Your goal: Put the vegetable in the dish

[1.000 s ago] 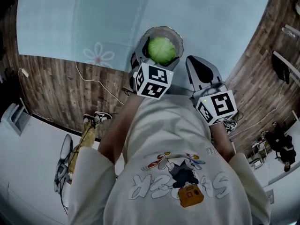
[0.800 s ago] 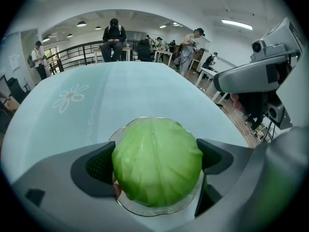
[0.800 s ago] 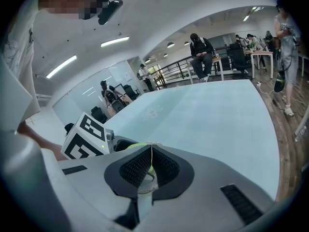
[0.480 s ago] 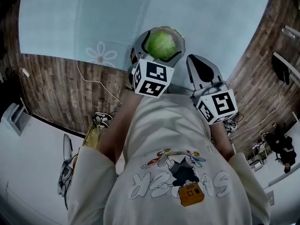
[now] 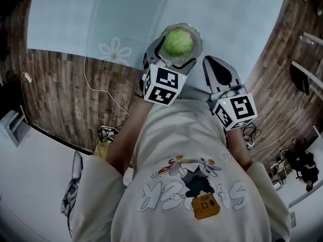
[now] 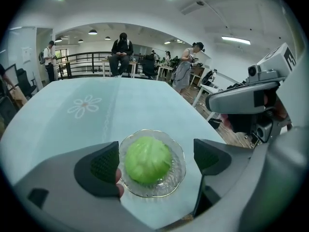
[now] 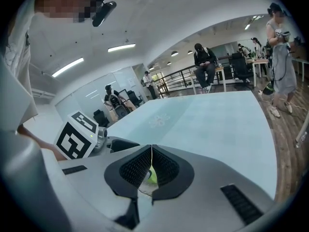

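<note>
A round green cabbage (image 5: 177, 42) (image 6: 147, 159) lies in a clear glass dish (image 5: 198, 38) (image 6: 178, 166) near the front edge of the table. My left gripper (image 5: 169, 59) (image 6: 157, 161) hovers above the dish. It is open, and its jaws have just been closing slightly. The cabbage shows between its pads (image 6: 104, 166), but they do not touch it. My right gripper (image 5: 216, 68) (image 7: 152, 170) is shut on nothing, just right of the dish. A sliver of green shows behind its closed pads.
A pale blue cloth with flower prints (image 5: 113, 52) covers the table (image 5: 227, 14). Wooden floor with a white cable (image 5: 98, 84) surrounds it. Several people (image 6: 121, 47) sit and stand at desks beyond the table's far end.
Both grippers have lifted a little off the table. The cabbage stays in the dish, and the left jaws remain wide around it.
</note>
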### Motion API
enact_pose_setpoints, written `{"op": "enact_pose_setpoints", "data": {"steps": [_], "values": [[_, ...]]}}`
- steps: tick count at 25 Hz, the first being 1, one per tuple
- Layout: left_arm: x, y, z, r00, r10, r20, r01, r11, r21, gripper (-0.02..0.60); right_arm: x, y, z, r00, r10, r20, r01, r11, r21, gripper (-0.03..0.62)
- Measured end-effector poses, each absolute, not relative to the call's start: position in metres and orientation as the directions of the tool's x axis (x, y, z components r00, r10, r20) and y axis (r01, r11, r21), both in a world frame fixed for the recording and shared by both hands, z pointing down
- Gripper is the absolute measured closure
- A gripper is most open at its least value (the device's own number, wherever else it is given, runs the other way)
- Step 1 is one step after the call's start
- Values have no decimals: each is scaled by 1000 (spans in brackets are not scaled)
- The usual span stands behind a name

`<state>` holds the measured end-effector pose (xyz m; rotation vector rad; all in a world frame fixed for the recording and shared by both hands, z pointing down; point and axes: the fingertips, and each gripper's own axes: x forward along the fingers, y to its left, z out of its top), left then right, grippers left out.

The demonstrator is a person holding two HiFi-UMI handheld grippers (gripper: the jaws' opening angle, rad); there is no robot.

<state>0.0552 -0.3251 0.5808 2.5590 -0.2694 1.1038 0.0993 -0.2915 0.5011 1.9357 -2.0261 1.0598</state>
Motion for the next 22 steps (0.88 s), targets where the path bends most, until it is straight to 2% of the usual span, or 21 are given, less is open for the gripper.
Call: {"op": "enact_pose_setpoints", "data": {"steps": [6,11,15,18,19,22], "values": [[35,-314,554,713,-62,698,-304,-925,228,148,86,-283,479,-141,-844,518,-928,-69,-365,571],[9,-302,530,728,-105,678,-315,-929,194,315,69,-276,459,-131,-863,489,-935,-56,-349,571],[-16,-291,514,736,-142,662,-334,-927,173,392,51,-269,443,-123,-877,465,-942,-44,-332,571],[-32,-284,503,750,-177,638,-361,-917,170,542,40,-262,431,-101,-893,439,-946,-51,-321,571],[-37,-281,496,762,-174,624,-363,-912,189,572,36,-258,427,-91,-899,429,-947,-56,-317,571],[-52,-267,470,811,-141,568,-367,-879,305,574,17,-242,417,-72,-908,414,-949,-66,-308,571]]}}
